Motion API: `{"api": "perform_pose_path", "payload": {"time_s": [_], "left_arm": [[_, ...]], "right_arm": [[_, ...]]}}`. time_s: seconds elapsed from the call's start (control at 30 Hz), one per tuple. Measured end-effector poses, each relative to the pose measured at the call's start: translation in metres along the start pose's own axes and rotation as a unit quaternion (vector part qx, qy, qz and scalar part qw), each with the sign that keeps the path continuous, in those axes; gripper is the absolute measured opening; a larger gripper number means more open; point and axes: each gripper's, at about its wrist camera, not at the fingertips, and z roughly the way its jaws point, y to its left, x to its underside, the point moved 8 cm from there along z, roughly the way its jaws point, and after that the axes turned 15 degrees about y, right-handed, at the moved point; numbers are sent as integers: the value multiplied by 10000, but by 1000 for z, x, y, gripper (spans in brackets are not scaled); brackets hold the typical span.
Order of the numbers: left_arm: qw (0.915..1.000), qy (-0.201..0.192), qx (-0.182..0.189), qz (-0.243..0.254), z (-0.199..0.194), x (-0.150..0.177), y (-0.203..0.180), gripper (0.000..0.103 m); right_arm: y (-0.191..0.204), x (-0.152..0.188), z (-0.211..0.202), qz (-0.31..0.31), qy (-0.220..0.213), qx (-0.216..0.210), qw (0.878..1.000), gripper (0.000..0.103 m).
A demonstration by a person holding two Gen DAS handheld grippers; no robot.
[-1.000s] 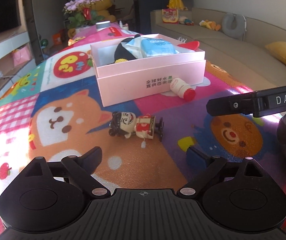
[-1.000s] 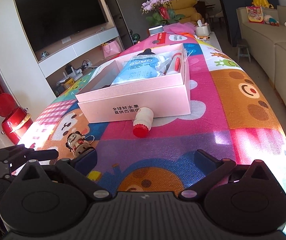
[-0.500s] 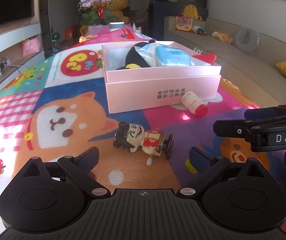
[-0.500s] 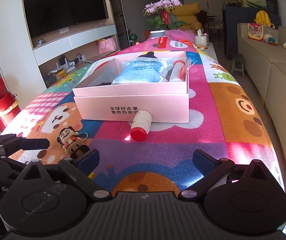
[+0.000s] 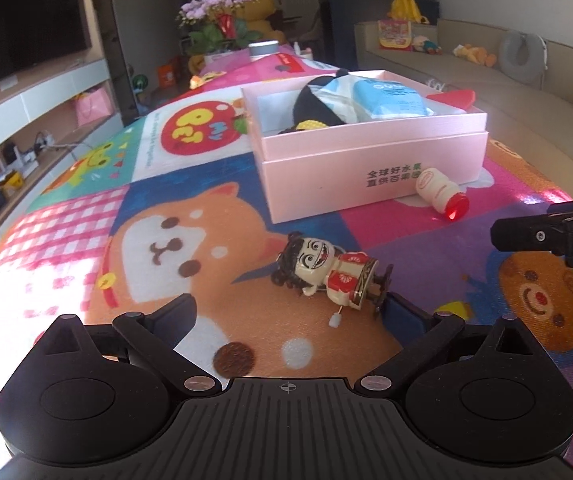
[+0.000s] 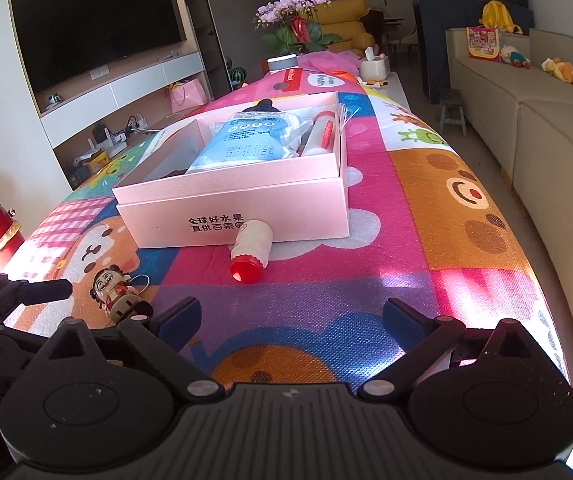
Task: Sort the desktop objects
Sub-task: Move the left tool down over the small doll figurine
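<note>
A wind-up toy figure (image 5: 330, 270) lies on its side on the colourful mat, just ahead of my open, empty left gripper (image 5: 292, 314); it also shows in the right wrist view (image 6: 120, 298). A small white bottle with a red cap (image 5: 440, 194) lies against the front of the open pink box (image 5: 366, 160). In the right wrist view the bottle (image 6: 251, 250) lies ahead of my open, empty right gripper (image 6: 290, 318), in front of the box (image 6: 238, 196). The box holds a blue packet (image 6: 246, 140), a black item and a red-and-white item.
The mat (image 5: 158, 248) covers a long table. A flower pot (image 6: 298, 36) and a tissue box (image 6: 374, 66) stand at its far end. A sofa (image 6: 526, 112) runs along the right; a TV wall unit (image 6: 86, 20) is on the left. The right gripper's finger (image 5: 546, 232) shows at right.
My left gripper has moved forward and turned right, so the toy figure now lies closer to its right finger. My right gripper has moved closer to the bottle and box.
</note>
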Motion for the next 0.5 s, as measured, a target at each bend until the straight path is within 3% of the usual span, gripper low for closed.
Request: {"api": "perform_pose_path", "payload": {"time_s": [0.13, 0.33, 0.4, 0.5], "left_arm": [[9988, 45, -175, -446, -3, 9, 23, 102], [9964, 13, 14, -850, -5, 15, 37, 103], [9963, 21, 25, -864, -4, 15, 37, 103], [9963, -22, 12, -854, -5, 16, 37, 103]], "right_arm": [[-1, 0, 3, 28, 105, -13, 9999, 99], [7, 0, 7, -235, 202, 131, 9994, 97], [15, -3, 10, -604, 240, 205, 9977, 80], [24, -13, 19, -919, 331, 334, 9947, 65]]}}
